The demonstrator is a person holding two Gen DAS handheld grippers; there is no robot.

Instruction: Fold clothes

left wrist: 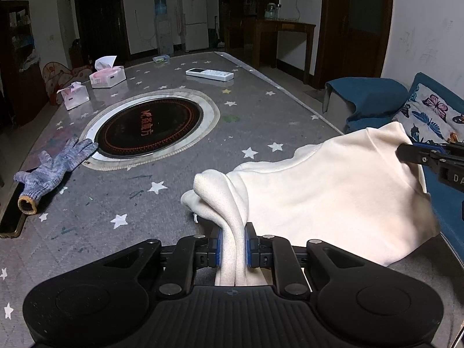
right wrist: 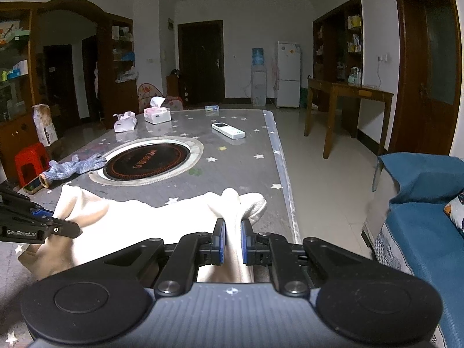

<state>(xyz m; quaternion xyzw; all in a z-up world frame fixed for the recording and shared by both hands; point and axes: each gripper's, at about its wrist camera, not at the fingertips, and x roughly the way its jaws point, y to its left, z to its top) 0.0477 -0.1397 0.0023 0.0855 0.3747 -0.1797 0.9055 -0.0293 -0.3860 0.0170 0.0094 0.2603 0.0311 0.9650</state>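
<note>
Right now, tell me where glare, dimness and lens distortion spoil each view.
Left wrist view: fisheye bends the grey star-patterned table edge, corners vignette black, the glossy top mirrors the white remote control, and the room is dim. Right wrist view: door frames bow, the cream fleece garment is bright and nearly textureless beside the left hand-held gripper, and the far shelves are murky.

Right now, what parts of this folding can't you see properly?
- What kind of garment the cream cloth is: bunched in both views, no sleeves or collar show.
- Its near edge: hidden in both wrist views behind the left gripper and right gripper.
- The person: out of frame in both views.
- Buttons on the white remote: too small.
</note>
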